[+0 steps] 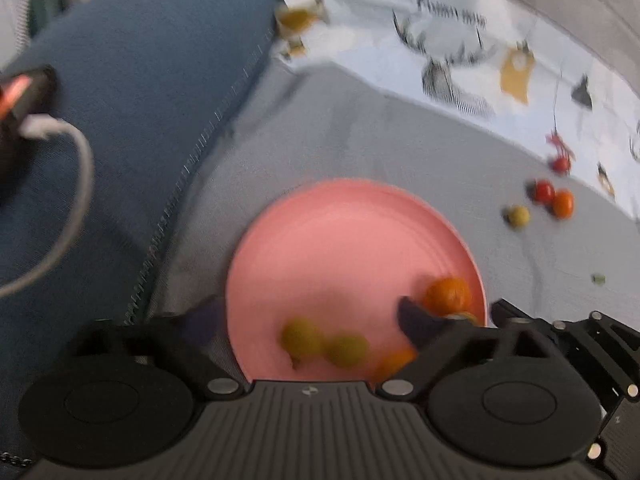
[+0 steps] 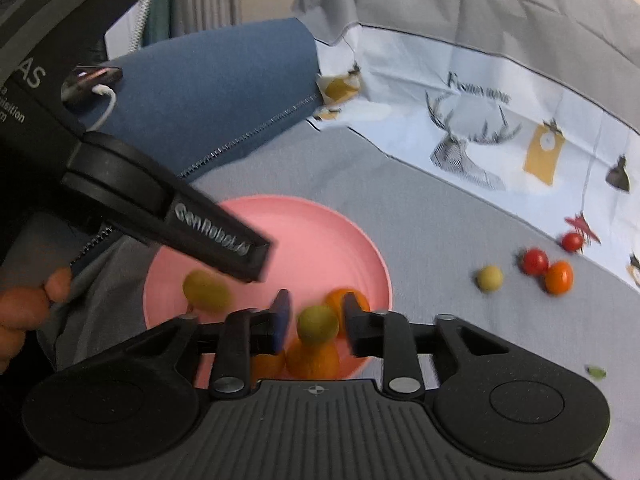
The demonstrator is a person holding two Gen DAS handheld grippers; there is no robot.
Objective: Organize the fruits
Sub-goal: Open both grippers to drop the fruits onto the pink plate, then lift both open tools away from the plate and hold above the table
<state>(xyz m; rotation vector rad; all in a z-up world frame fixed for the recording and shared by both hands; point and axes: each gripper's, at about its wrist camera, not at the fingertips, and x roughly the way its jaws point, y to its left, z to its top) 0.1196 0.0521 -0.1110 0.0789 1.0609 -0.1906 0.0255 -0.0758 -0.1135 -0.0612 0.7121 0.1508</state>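
Observation:
A pink plate (image 1: 340, 240) (image 2: 320, 240) lies on the grey cloth and holds small green and orange fruits. My left gripper (image 1: 312, 320) is open above the plate's near edge, its fingers wide on either side of two green fruits (image 1: 302, 336). An orange fruit (image 1: 448, 294) sits by its right finger. My right gripper (image 2: 314, 320) is open over the plate, and a green fruit (image 2: 318, 324) sits between its fingers, free of both pads. Orange fruits (image 2: 314, 356) lie beneath it. Another green fruit (image 2: 206, 290) lies on the plate's left.
Loose fruits lie on the cloth to the right: a green one (image 2: 490, 278), two red ones (image 2: 535, 262) and an orange one (image 2: 559, 278). A blue cushion (image 2: 224, 92) with a phone (image 2: 90, 80) on a cable lies to the left. A printed white cloth (image 2: 480, 120) lies behind.

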